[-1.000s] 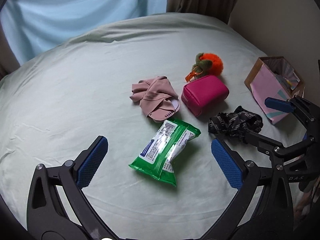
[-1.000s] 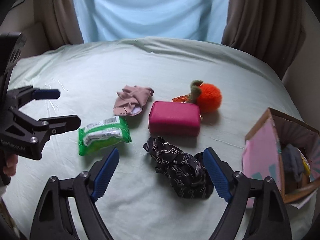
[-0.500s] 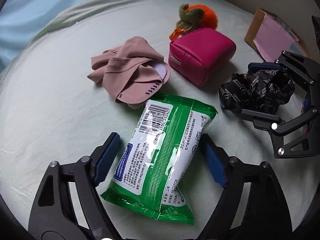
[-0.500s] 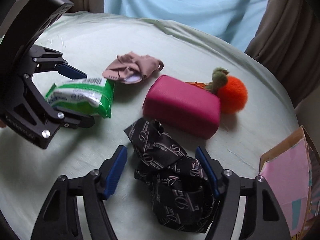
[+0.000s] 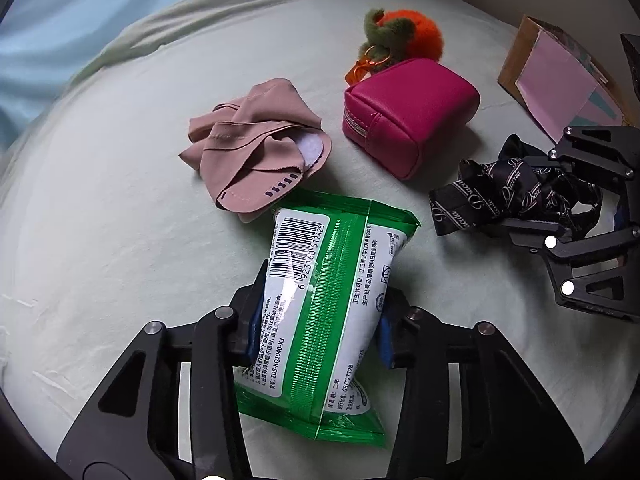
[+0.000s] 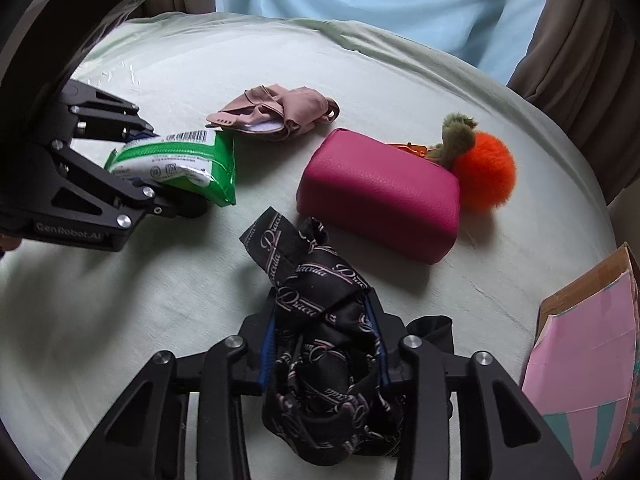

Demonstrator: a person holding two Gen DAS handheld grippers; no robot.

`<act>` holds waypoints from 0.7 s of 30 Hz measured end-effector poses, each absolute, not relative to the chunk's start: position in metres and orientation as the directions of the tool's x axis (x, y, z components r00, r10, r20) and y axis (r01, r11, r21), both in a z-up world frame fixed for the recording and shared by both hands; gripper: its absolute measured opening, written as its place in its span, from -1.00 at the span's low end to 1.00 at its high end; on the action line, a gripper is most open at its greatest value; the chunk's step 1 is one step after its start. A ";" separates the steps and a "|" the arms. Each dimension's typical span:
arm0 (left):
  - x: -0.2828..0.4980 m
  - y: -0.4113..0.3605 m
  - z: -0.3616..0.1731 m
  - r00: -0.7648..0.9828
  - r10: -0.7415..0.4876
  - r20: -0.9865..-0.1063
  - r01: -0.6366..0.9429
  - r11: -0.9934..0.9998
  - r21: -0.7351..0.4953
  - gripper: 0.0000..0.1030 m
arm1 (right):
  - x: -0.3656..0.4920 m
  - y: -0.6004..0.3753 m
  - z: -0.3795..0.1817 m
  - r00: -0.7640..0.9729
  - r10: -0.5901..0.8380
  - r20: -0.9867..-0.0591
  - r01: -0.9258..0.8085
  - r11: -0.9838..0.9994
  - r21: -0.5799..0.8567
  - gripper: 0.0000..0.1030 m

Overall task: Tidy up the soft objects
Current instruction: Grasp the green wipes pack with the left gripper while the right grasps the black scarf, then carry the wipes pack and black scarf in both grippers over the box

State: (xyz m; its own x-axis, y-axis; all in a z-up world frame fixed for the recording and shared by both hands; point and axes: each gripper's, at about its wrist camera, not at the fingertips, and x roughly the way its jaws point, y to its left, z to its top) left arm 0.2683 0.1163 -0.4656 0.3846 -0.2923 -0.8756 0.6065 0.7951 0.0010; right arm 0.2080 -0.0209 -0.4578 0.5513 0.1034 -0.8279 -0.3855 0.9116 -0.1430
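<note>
At the lower centre of each wrist view, the left gripper (image 5: 320, 330) was closing on the green wipes pack (image 5: 324, 304) and the right gripper (image 6: 325, 346) on the black printed scarf (image 6: 320, 344), both pinched mid-body, likely for the cardboard box (image 6: 588, 364) at lower right.

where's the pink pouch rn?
Pink pouch lies mid-bed in the right wrist view, touching the orange pompom on its right, behind the black scarf, right of the wipes pack.
</note>
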 end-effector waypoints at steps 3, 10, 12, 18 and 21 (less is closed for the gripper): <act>0.264 0.117 -0.459 0.382 -0.300 -0.874 0.599 0.800 -0.013 -0.26 | 0.204 -0.020 -0.451 0.550 0.119 -0.827 -0.385 0.914 -0.125 -0.38; 0.251 0.120 -0.423 0.417 -0.299 -0.858 0.573 0.820 -0.007 -0.27 | 0.197 -0.025 -0.415 0.567 0.160 -0.808 -0.329 0.943 -0.044 -0.39; 0.248 0.122 -0.409 0.429 -0.299 -0.852 0.561 0.828 -0.008 -0.27 | 0.192 -0.024 -0.402 0.574 0.166 -0.802 -0.314 0.949 -0.029 -0.40; 0.233 0.121 -0.359 0.464 -0.295 -0.835 0.532 0.847 -0.004 -0.27 | 0.181 -0.027 -0.356 0.595 0.178 -0.784 -0.290 0.957 -0.003 -0.40; 0.224 0.120 -0.329 0.487 -0.293 -0.823 0.510 0.860 -0.004 -0.27 | 0.175 -0.033 -0.327 0.599 0.188 -0.778 -0.280 0.960 0.017 -0.40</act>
State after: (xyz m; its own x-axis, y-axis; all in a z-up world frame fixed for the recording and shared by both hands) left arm 0.2236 0.1205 -0.3288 0.4870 -0.2931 -0.8227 0.5103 0.8600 -0.0043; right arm 0.1748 -0.0330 -0.3267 0.5990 0.1884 -0.7783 -0.2804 0.9598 0.0166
